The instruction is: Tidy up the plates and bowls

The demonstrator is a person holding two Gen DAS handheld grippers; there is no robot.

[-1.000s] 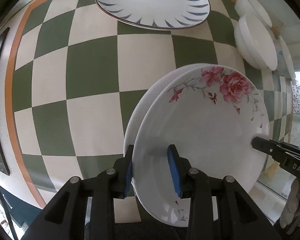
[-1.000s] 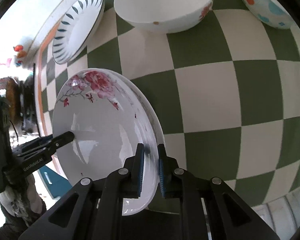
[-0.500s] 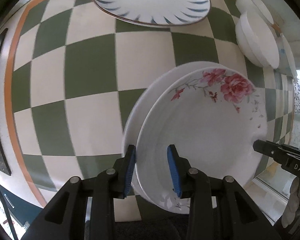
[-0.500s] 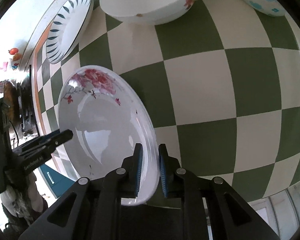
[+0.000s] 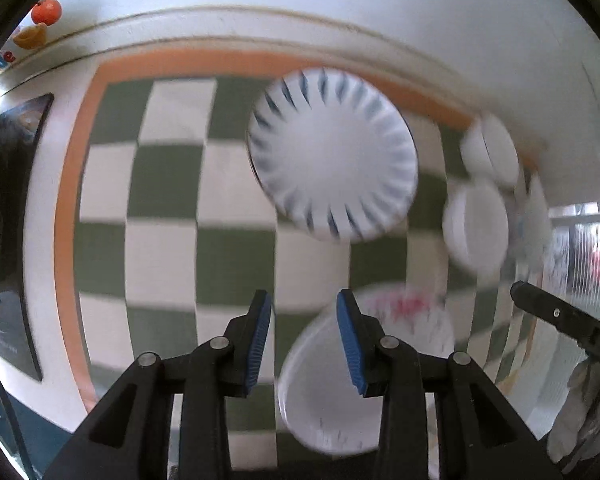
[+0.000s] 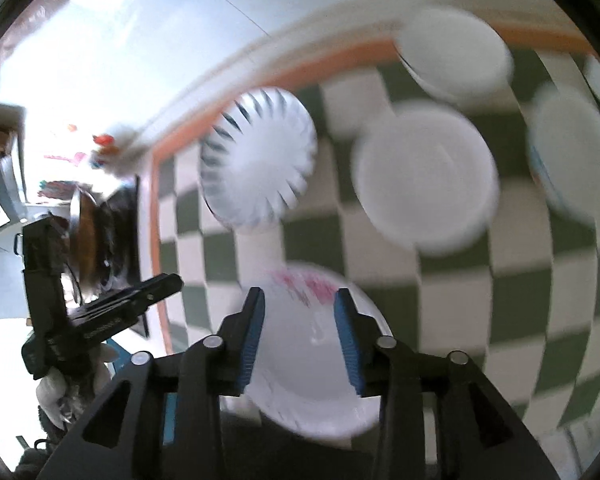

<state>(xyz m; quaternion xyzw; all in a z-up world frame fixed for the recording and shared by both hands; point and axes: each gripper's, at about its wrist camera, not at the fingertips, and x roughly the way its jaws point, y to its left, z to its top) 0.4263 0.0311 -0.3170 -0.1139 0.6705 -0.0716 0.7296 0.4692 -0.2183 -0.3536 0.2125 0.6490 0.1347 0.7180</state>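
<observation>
Hovering released over the rose plate [image 6: 300, 364], right hand-held gripper [image 6: 299, 336] jaws have just been opening; left hand-held gripper [image 5: 304, 340] also released (frames blurred). Plate lies near on checkered bench [image 5: 164, 240]; striped plate [image 5: 332, 160] and white bowls [image 6: 426, 178] farther.

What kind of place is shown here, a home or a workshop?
Probably a home dining or kitchen area. A green-and-cream checked tablecloth covers the table, and crockery lies on it: a blue-rayed plate, a rose-patterned plate and white bowls. Motion blur hides finer details.
</observation>
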